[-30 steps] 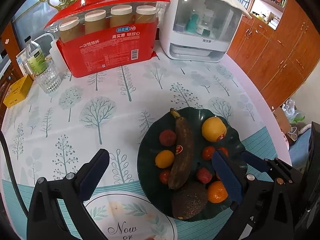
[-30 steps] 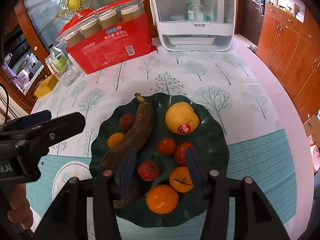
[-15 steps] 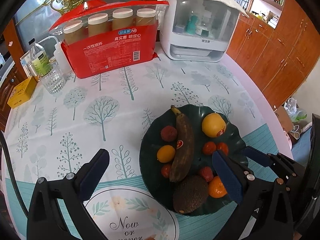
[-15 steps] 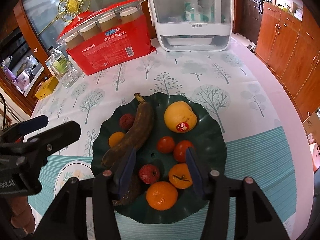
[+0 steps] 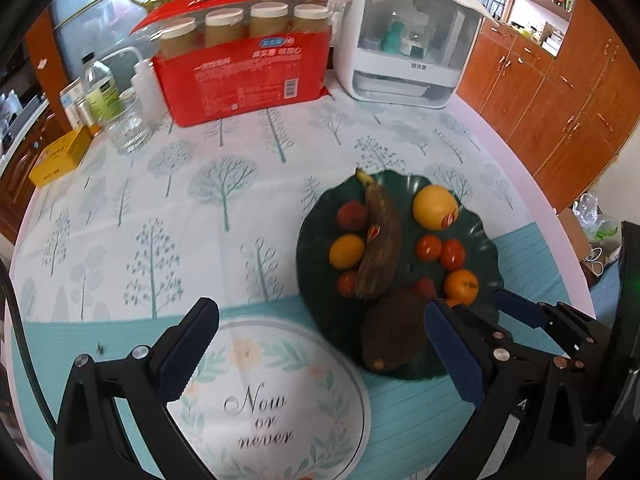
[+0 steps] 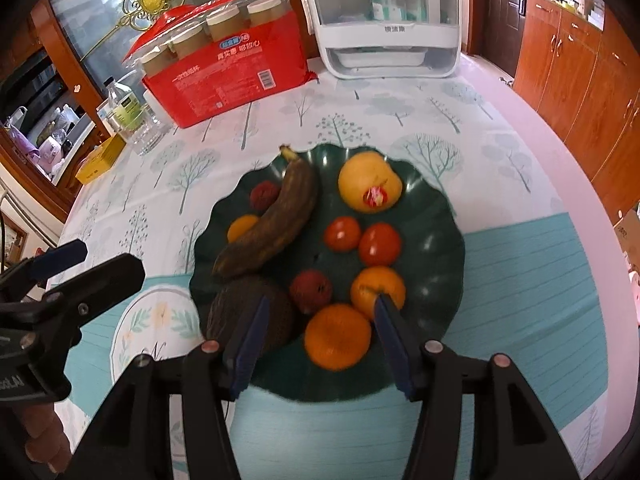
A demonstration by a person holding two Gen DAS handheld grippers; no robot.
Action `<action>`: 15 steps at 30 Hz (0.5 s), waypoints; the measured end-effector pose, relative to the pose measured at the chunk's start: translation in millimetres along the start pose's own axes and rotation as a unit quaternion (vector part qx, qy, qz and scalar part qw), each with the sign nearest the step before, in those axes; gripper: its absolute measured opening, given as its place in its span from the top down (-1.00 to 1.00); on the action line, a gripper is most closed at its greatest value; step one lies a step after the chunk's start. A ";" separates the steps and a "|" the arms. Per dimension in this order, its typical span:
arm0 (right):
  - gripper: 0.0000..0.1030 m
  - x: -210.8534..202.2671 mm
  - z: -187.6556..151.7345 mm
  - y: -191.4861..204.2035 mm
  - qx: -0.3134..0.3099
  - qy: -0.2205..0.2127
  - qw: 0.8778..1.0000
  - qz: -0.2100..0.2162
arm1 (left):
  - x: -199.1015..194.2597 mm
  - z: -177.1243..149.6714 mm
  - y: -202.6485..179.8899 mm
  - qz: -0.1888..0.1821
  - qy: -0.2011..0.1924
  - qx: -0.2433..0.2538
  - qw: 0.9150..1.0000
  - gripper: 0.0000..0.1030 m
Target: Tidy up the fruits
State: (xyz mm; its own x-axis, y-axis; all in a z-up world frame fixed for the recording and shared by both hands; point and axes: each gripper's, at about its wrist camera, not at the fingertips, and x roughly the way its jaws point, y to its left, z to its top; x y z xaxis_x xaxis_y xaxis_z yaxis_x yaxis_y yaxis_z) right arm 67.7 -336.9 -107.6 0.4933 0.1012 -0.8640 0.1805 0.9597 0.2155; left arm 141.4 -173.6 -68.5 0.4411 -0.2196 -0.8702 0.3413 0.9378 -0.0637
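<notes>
My jaws stand spread on both sides, gripping nothing: my right gripper hangs over the near rim of the dark green plate, its fingers flanking the nearest orange without touching it; my left gripper hovers beside the plate above the tablecloth. All the fruit lies on the plate (blackened banana, avocado, tomatoes, lychees)

1. One dark green plate with one overripe banana and one avocado.
2. Two lychees, two red tomatoes, plus a third small red fruit by the banana.
3. Two tangerines, one big yellow-orange fruit, one small yellow one.
4. Four jars in the red pack.
</notes>
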 end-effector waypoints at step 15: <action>-0.08 -47.9 -57.6 37.5 -0.032 0.013 0.999 0.041 | -71.2 -87.3 37.1 0.046 -0.007 -0.042 0.998 -0.98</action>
State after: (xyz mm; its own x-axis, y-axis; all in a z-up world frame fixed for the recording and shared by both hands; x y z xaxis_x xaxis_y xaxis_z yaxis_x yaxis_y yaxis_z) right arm 1.8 -290.6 -84.3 0.4811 0.1865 -0.8566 0.0851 0.9626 0.2573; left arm 50.3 -99.8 -51.6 0.4794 -0.1353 -0.8671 0.2287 0.9732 -0.0254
